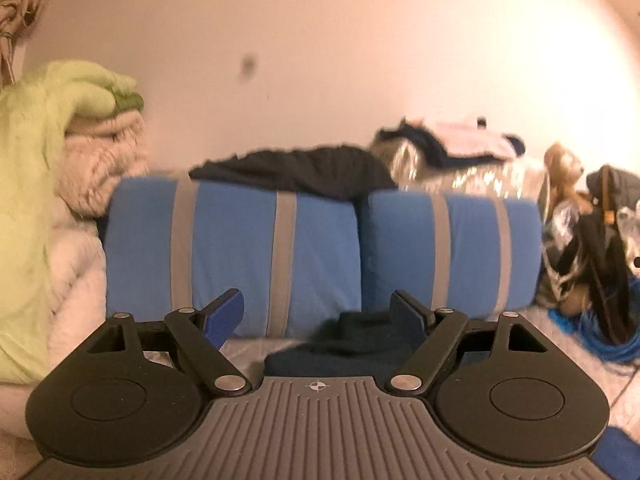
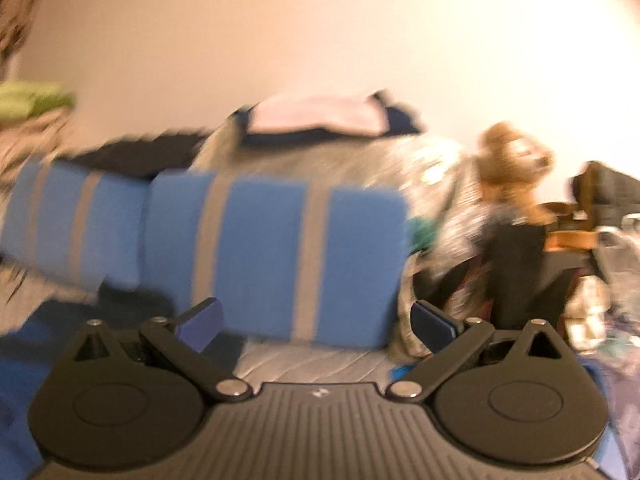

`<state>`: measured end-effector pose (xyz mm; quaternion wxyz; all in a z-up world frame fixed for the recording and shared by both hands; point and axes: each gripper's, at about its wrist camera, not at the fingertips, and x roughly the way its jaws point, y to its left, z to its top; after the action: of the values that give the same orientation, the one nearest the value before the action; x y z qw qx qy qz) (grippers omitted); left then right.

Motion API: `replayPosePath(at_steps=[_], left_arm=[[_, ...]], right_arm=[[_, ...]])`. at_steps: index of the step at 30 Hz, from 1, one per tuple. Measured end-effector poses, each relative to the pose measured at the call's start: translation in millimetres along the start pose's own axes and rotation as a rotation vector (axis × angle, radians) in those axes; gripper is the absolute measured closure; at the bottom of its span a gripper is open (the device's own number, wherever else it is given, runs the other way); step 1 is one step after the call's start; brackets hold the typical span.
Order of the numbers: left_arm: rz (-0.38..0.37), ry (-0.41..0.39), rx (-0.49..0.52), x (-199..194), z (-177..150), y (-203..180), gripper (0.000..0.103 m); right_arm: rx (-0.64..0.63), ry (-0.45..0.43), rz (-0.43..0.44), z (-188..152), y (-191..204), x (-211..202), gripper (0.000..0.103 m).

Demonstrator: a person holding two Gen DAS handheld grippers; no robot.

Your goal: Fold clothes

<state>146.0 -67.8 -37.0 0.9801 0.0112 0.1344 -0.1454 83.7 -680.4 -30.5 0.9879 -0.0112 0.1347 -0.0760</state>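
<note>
My left gripper (image 1: 318, 316) is open, its blue pads spread wide and holding nothing. Just beyond and below its right finger a dark navy garment (image 1: 344, 346) lies bunched on the pale bed cover. A black garment (image 1: 296, 170) is draped over the top of the blue pillows (image 1: 236, 256). In the blurred right wrist view my right gripper (image 2: 316, 326) is open too, with nothing between its fingers. It faces the blue grey-striped pillows (image 2: 264, 256). A blue cloth (image 2: 28, 364) lies at the lower left of that view.
A lime green and cream blanket pile (image 1: 52, 184) rises at the left. Behind the pillows a shiny wrapped bundle (image 1: 472, 176) carries pink and navy folded clothes (image 2: 320, 118). A brown teddy bear (image 2: 516, 164), dark bags (image 1: 600, 256) and a blue cord (image 1: 600, 336) crowd the right.
</note>
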Motion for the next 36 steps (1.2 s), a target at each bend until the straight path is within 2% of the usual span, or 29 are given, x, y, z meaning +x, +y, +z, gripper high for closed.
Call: replayPosePath(at_steps=[4,8,11,15,20,24,28,32,36], left_arm=[[0.003,-0.051,-0.042,-31.9,19.8,5.7,0.023],[0.010,-0.088,-0.035,-66.8,33.1,10.7,0.023],[0.020,-0.107,-0.017,-93.1,37.6,12.6,0.023],[0.034,-0.070,-0.002,-116.4,30.7,15.1,0.022],[0.002,0.041,-0.006,-119.2,-13.7,20.6,0.022],[-0.031,0.159,-0.138,-103.0,-60.6,33.3,0.022],[-0.058,0.234,-0.242,-82.0,-112.7,41.2,0.023],[-0.110,0.298,-0.353,-64.3,-158.2,50.7,0.023],[-0.153,0.346,-0.510,-53.6,-199.4,64.7,0.023]], right_arm=[[0.102,-0.085,-0.036,27.4,-31.0,-33.5,0.000],[0.168,-0.134,-0.014,47.1,-54.3,-69.3,0.000],[0.194,-0.138,-0.008,52.9,-66.6,-90.2,0.000],[0.207,-0.099,0.029,46.4,-79.1,-108.3,0.000],[0.178,-0.006,0.109,3.9,-75.4,-109.9,0.000],[0.169,0.064,0.204,-40.0,-62.6,-102.1,0.000],[0.220,0.101,0.269,-78.3,-45.0,-86.4,0.000],[0.175,0.155,0.331,-101.6,-14.1,-71.9,0.000],[0.107,0.198,0.370,-113.7,15.6,-61.3,0.000]])
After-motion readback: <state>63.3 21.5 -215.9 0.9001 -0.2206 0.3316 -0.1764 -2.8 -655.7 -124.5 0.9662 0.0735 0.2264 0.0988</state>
